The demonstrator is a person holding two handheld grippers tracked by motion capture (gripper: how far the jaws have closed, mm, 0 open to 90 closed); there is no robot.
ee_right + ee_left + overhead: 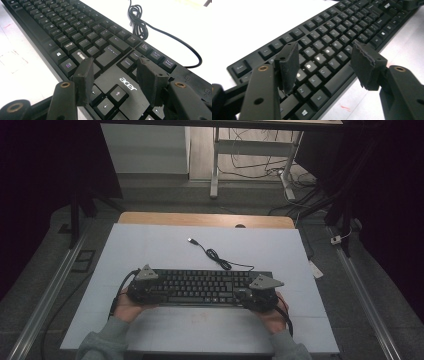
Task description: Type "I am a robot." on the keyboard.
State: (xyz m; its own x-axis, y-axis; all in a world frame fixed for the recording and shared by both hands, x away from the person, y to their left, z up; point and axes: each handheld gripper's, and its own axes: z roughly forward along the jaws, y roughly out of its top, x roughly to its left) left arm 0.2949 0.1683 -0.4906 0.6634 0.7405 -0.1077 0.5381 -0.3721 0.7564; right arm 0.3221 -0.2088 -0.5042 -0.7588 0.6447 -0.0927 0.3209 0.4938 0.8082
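Hovering over the two ends of a black keyboard (202, 286) lying across the white table (150, 250), probably to work from both ends at once. Left gripper (325, 66) poising above the letter keys, fingers (288, 66) spread apart and clamping nothing, lit S, D and F keys sitting between and just beyond them. Right gripper (116, 78) hanging over the arrow-key block, pads equally apart and empty, the maker's logo (128, 84) lying between them. Trailing away past the right fingertips, the keyboard's cable (140, 25), bundled and unplugged, its plug (192, 240) resting well apart on the table.
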